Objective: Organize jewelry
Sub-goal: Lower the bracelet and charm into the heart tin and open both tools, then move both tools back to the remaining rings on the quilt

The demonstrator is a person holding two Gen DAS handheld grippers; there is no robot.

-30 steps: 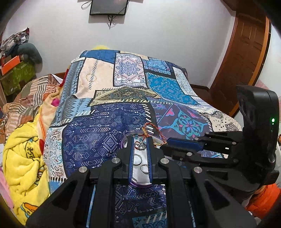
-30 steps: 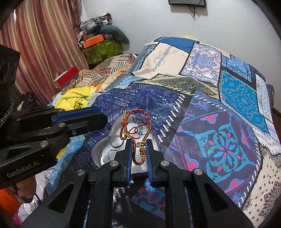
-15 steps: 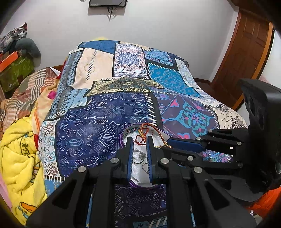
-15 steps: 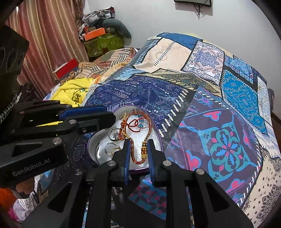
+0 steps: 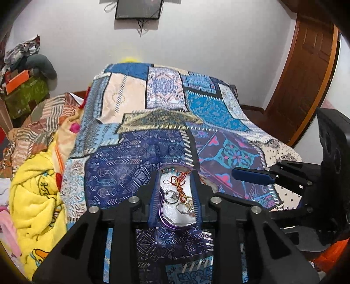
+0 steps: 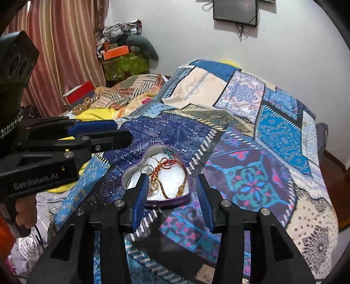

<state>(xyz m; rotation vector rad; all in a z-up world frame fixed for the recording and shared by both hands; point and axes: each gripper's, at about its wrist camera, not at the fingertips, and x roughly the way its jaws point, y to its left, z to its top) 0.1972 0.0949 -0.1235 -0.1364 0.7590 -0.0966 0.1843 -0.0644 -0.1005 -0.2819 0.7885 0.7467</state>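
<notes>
A heart-shaped tin [image 6: 167, 200] with a silver floor lies on the patchwork bedspread [image 6: 251, 179]. In it rest a red and gold thread bracelet [image 6: 166, 164], a few silver rings [image 5: 173, 196] and small charms. My right gripper [image 6: 172, 175] hovers just above the tin's near side, its jaws opening, with nothing pressed between the pads. My left gripper [image 5: 176, 174] hangs over the tin [image 5: 175, 220] as well, jaws opening around empty air, the bracelet [image 5: 179, 185] lying below them. Each gripper shows in the other's view: the left gripper [image 6: 102, 133] at the left, the right gripper [image 5: 251, 175] at the right.
A yellow blanket [image 5: 37, 196] and striped cloths are heaped along the bed's left side. Boxes and clothes [image 6: 122, 59] are stacked by the striped curtain [image 6: 54, 54]. A wooden door [image 5: 306, 76] stands at the right, a screen [image 5: 137, 8] on the wall. A hand [image 6: 24, 213] holds the left gripper.
The right gripper let go of the bracelet, which now lies in the tin. Both pairs of jaws have widened and both grippers have lifted slightly away from the tin.
</notes>
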